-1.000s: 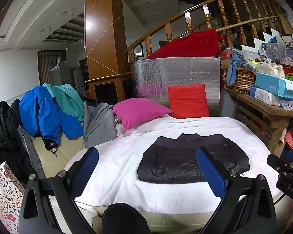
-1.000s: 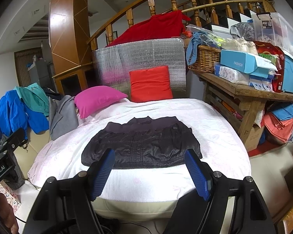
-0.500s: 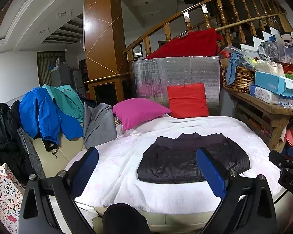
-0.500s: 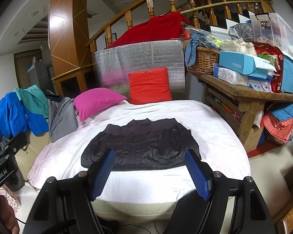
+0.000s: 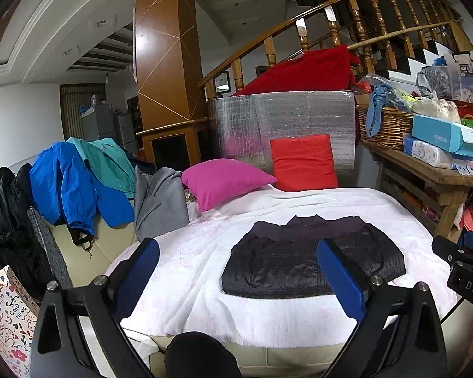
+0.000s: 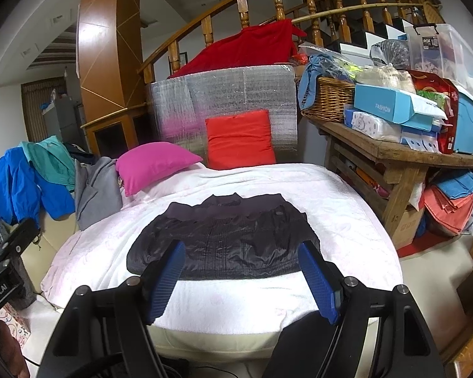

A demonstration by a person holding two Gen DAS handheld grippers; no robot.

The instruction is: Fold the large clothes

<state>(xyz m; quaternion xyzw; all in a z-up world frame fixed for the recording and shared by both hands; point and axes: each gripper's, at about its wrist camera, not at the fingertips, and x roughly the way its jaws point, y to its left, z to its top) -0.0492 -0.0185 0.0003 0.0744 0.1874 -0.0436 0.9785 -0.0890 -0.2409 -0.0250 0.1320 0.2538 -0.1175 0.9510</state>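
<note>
Nothing moved: both grippers' fingers (image 5: 340, 278) (image 6: 317, 280) spread, empty, short of the jacket's (image 6: 224, 239) near edge.

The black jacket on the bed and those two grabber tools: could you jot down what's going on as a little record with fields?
garment: black jacket, lying flat, sleeves already folded in
surface: white blanket on the bed
left gripper: open, holding nothing, short of the jacket
right gripper: open, holding nothing, at the jacket's near edge
behind jacket: pink pillow, red cushion

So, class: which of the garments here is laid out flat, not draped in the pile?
The black jacket on the white-covered bed; the blue, teal and grey ones hang heaped at the left.
</note>
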